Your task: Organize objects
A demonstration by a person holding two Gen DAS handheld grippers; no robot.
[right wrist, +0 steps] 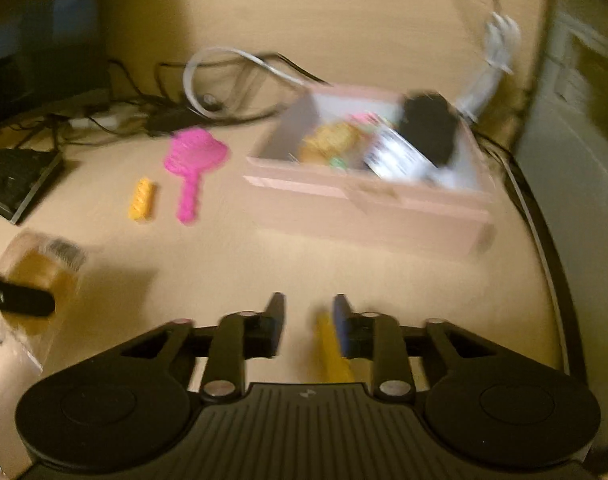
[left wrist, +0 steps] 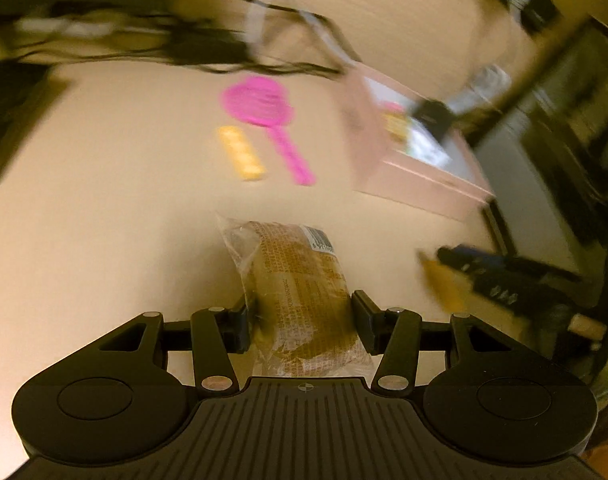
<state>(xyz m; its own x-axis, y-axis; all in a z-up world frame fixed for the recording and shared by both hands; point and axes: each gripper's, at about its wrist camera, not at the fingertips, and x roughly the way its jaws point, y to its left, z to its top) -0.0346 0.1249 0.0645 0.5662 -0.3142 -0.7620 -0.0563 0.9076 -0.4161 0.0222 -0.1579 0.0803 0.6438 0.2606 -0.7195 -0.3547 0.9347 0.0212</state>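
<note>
My left gripper [left wrist: 302, 320] is shut on a clear-wrapped brown bread packet [left wrist: 296, 280], held above the beige table. That packet [right wrist: 40, 268] shows at the far left of the right wrist view. My right gripper [right wrist: 308, 304] stands open; a blurred yellow stick [right wrist: 331, 352] sits against its right finger, with a gap to the left finger. In the left wrist view this gripper [left wrist: 483, 272] and the yellow stick [left wrist: 443, 284] appear at the right. A pink box [right wrist: 367, 208] holding several items stands ahead. A pink brush [right wrist: 192, 160] and a yellow block [right wrist: 142, 200] lie on the table.
Black and white cables [right wrist: 208, 92] tangle at the back of the table. A black flat device [right wrist: 16, 180] lies at the left. The table's dark edge [right wrist: 543, 240] curves along the right. The pink box [left wrist: 415, 176] sits right of the brush [left wrist: 264, 108].
</note>
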